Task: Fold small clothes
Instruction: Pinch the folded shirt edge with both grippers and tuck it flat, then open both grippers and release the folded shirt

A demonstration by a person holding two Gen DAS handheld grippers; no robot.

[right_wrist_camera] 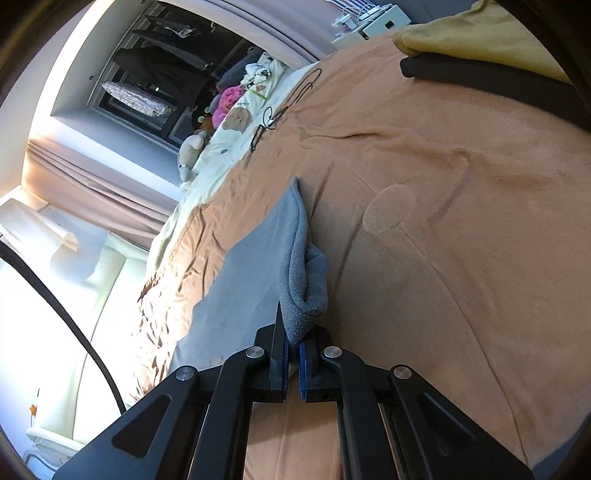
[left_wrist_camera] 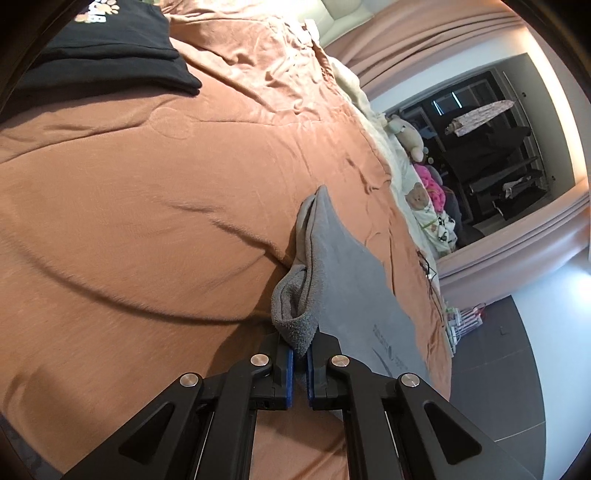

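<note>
A small grey fleece garment [left_wrist_camera: 332,258] lies on the brown bedspread [left_wrist_camera: 129,221] with its near edge lifted off the cover. My left gripper [left_wrist_camera: 300,352] is shut on one near corner of it, the cloth bunched between the blue pads. In the right wrist view the same grey garment [right_wrist_camera: 258,258] stretches away from me, and my right gripper [right_wrist_camera: 293,349] is shut on its other near corner. The garment's far end still rests on the brown bedspread [right_wrist_camera: 443,258].
Folded black clothes [left_wrist_camera: 92,55] lie at the bed's far left. A yellow garment [right_wrist_camera: 480,33] over a black one [right_wrist_camera: 498,81] lies at the top right. Pillows and soft toys [left_wrist_camera: 410,140] line the bed's edge, with a black cable [right_wrist_camera: 280,107] there.
</note>
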